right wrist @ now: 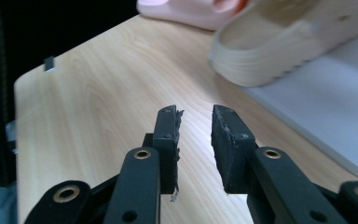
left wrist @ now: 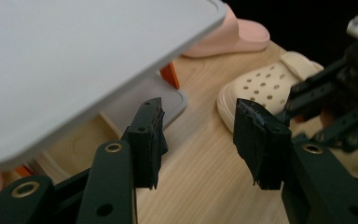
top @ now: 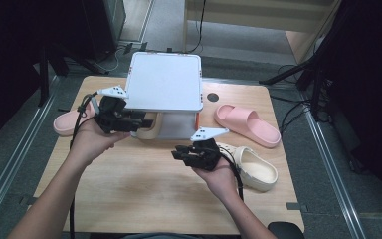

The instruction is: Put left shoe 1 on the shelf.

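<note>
A white two-level rack [top: 164, 82] stands at the back middle of the wooden table. A cream clog [top: 146, 130] lies on its lower shelf [right wrist: 317, 107], and in the right gripper view this clog [right wrist: 289, 42] rests at the shelf's edge. A second cream clog [top: 251, 167] lies on the table at the right front. My left gripper [top: 142, 120] points right at the rack's left front; its jaws [left wrist: 200, 107] stand open and empty. My right gripper [top: 177, 153] hovers over the table in front of the rack, open with a narrow empty gap [right wrist: 195, 114].
One pink slipper [top: 248, 124] lies right of the rack, another pink slipper [top: 69, 122] at the table's left edge. The rack's top [left wrist: 74, 60] overhangs the left jaws on orange legs [left wrist: 170, 74]. Bare wood [top: 144, 189] spreads across the table's front.
</note>
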